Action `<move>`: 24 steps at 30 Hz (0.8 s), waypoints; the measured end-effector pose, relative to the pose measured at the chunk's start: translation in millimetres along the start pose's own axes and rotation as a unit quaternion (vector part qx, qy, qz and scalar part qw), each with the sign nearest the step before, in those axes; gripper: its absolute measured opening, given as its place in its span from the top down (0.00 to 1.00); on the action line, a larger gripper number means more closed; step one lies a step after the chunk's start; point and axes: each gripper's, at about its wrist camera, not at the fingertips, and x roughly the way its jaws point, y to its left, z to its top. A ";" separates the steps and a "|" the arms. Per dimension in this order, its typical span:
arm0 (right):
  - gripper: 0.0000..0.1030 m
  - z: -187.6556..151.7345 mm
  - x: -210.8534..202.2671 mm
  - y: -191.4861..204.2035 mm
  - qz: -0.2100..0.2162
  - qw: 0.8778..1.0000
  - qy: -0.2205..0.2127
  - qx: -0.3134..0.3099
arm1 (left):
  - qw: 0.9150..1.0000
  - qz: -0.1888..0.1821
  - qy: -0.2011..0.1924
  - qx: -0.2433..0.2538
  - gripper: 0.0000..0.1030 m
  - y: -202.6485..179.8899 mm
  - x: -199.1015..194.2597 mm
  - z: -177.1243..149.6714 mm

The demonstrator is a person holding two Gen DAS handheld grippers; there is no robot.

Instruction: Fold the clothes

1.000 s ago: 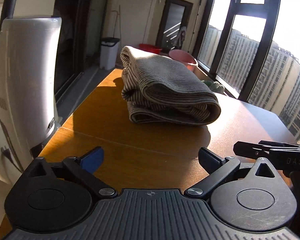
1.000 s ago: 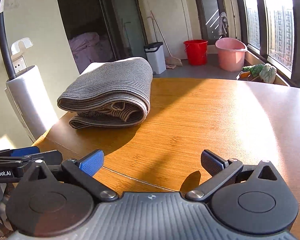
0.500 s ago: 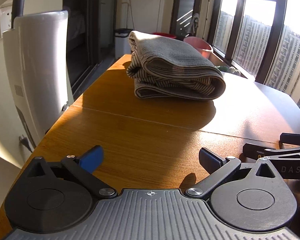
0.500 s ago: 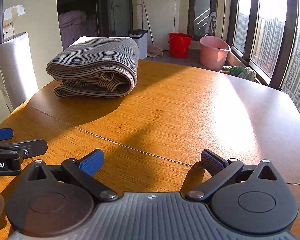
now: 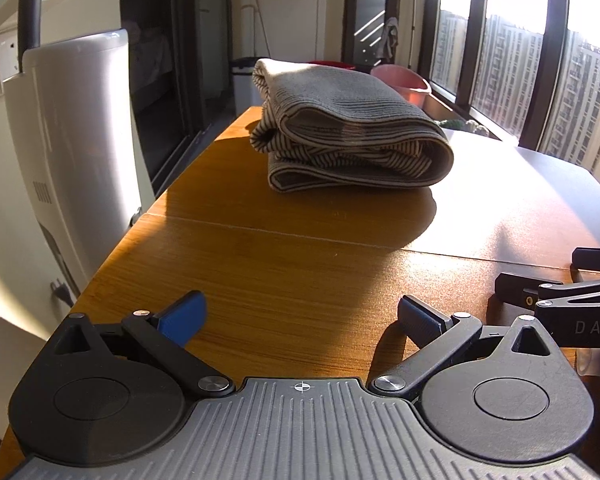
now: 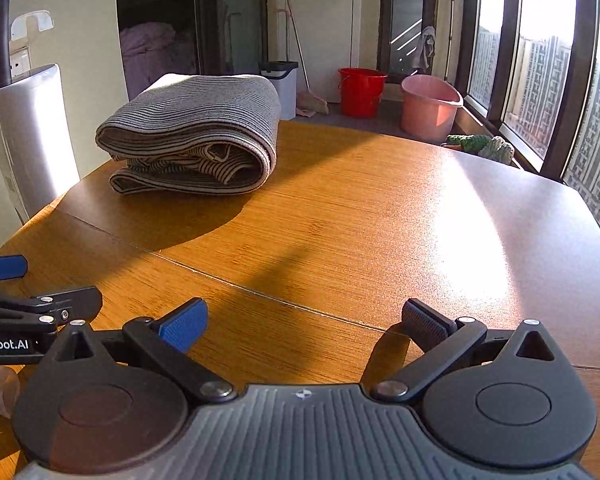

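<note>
My left claw (image 5: 300, 316) and right claw (image 6: 304, 320) hover released, holding nothing, low over the glossy wooden table (image 6: 380, 216). The grey-and-cream striped ribbed knit garment (image 5: 348, 136) lies well apart at the far left, folded in soft rounded layers, apparently done.

The right gripper (image 5: 556, 280) was cut off at the 3 o'clock edge of the left wrist view. The left gripper (image 6: 40, 284) ran off the right wrist view at 9 o'clock, its lettering clipped. The folded garment (image 6: 192, 136) hid its own inner layers and far side.
</note>
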 end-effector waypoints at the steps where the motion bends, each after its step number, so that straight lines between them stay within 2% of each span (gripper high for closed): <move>1: 0.00 0.0 0.0 0.0 0.000 1.000 0.000 0.000 | 1.000 0.000 0.000 0.000 0.00 0.0 0.1 0.0; 9: 0.00 0.3 0.1 0.9 0.001 1.000 0.000 0.000 | 1.000 -0.005 -0.004 -0.015 0.00 3.4 -0.4 0.8; 24: 0.00 1.1 -0.2 2.3 0.003 1.000 -0.001 -0.002 | 1.000 0.010 0.001 -0.002 0.00 -2.0 2.4 1.1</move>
